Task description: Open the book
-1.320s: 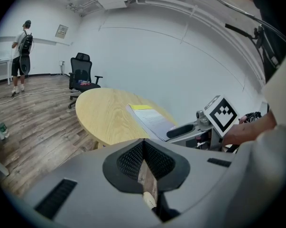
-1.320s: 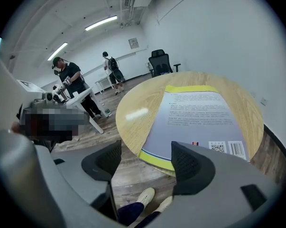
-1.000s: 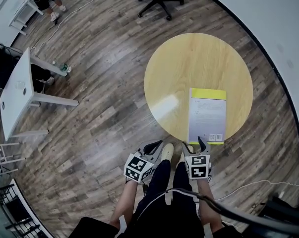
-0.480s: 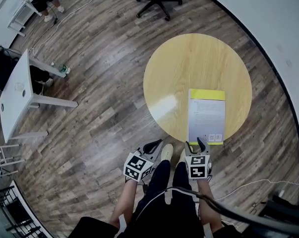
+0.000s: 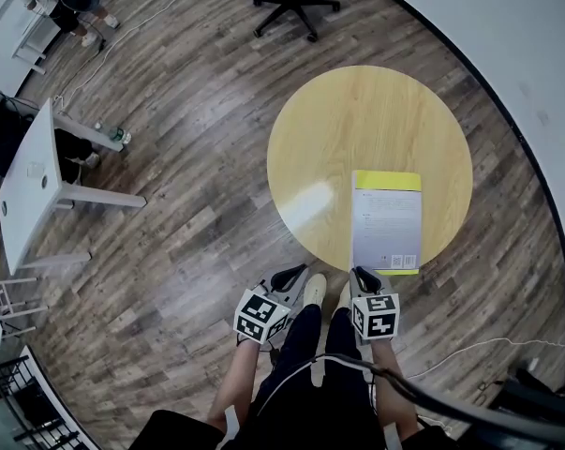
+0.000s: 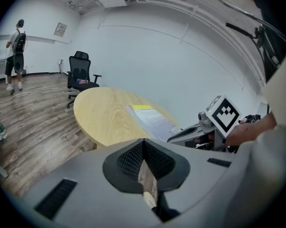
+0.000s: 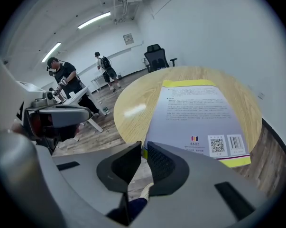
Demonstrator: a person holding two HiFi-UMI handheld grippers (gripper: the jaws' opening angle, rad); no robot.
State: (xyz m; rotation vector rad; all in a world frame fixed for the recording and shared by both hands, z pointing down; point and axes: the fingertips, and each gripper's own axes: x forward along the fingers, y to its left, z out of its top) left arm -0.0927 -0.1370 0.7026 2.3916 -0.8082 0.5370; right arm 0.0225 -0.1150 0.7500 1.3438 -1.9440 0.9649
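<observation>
One shut book, pale cover, yellow bands, barcode

The book carries a QR code, a barcode and print too small to read.

Round yellow wooden table, closed book flat near its front edge
</observation>
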